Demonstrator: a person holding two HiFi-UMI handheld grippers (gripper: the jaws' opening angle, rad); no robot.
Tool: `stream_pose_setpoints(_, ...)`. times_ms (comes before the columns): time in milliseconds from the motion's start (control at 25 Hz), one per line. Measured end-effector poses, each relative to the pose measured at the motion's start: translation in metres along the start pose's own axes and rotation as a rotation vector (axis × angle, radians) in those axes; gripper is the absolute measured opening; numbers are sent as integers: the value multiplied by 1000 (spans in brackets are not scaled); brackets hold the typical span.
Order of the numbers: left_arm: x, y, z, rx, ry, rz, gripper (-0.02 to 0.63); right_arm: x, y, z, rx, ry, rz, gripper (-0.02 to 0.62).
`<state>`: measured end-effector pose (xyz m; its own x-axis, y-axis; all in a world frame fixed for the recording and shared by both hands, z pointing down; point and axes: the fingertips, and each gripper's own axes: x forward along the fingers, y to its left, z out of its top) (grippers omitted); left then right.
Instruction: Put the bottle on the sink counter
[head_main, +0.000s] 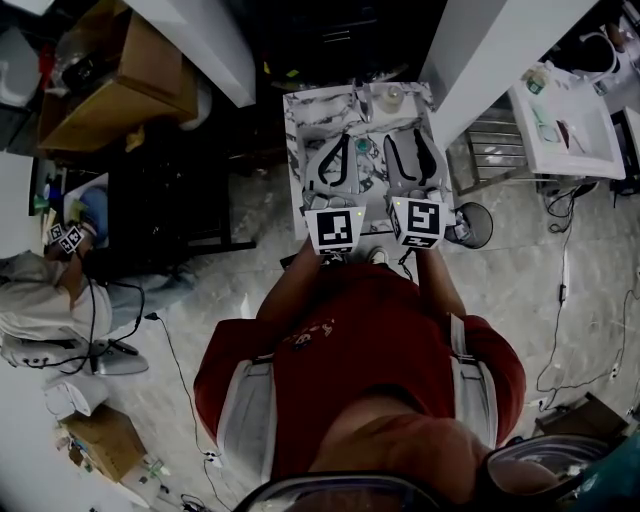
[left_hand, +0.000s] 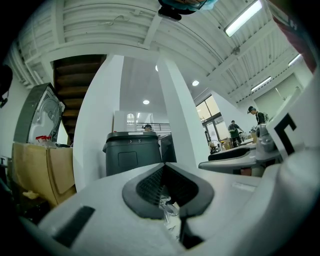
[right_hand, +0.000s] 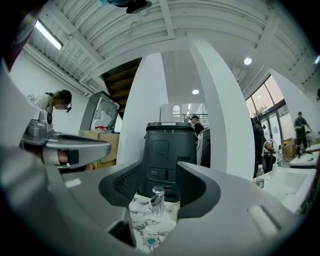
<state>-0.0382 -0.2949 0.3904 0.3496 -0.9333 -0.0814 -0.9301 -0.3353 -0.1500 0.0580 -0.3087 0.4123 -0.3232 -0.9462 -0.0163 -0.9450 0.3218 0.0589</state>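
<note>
Both grippers are held level over a marble-patterned sink counter (head_main: 300, 110) in front of me. My left gripper (head_main: 345, 140) has its dark pads (left_hand: 150, 185) drawn together with nothing held. Through its jaws a chrome faucet (left_hand: 167, 205) shows. My right gripper (head_main: 410, 138) stands open; only the faucet (right_hand: 157, 200) and the sink drain (right_hand: 150, 242) are seen past its gap. A small clear bottle (right_hand: 259, 176) with a green label stands apart on a white counter (head_main: 565, 125) to the right. Neither gripper holds a bottle.
A black bin (right_hand: 167, 150) stands behind the sink counter between white pillars. A stool (head_main: 470, 225) sits right of the sink. Another person (head_main: 40, 290) with marker cubes is at the left, near cardboard boxes (head_main: 110, 90). Cables run across the floor.
</note>
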Motion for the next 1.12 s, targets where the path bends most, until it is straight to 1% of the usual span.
stream_pose_setpoints(160,-1,0,-1,-1,2,2,3,-1,1,-2,-6,12,2,202)
stream_pose_setpoints(440,0,-3,0,-4,-6,2,3,-4,-2,-6,-20,29,-7,158)
stream_pose_setpoints(600,0,-5,0,0,-6,0,3,-6,-4,-5,-26,15,-8,144)
stream_pose_setpoints(680,0,-7,0,0,-7,0,3,-7,-6,-9,-35,28,-13,99)
stream_pose_setpoints(840,-1,-8,1,1,-7,-5,3,-10,-8,-19,-41,80,-26,77)
stream_pose_setpoints(880,-1,-8,1,-1,-7,-6,3,-10,-8,-17,-43,71,-29,53)
stream_pose_setpoints(1000,1,-6,-1,-11,-10,3,3,-8,-5,-9,-61,42,-17,18)
stream_pose_setpoints(1120,2,-8,1,-17,-14,4,3,-11,-6,-8,-64,49,-9,6)
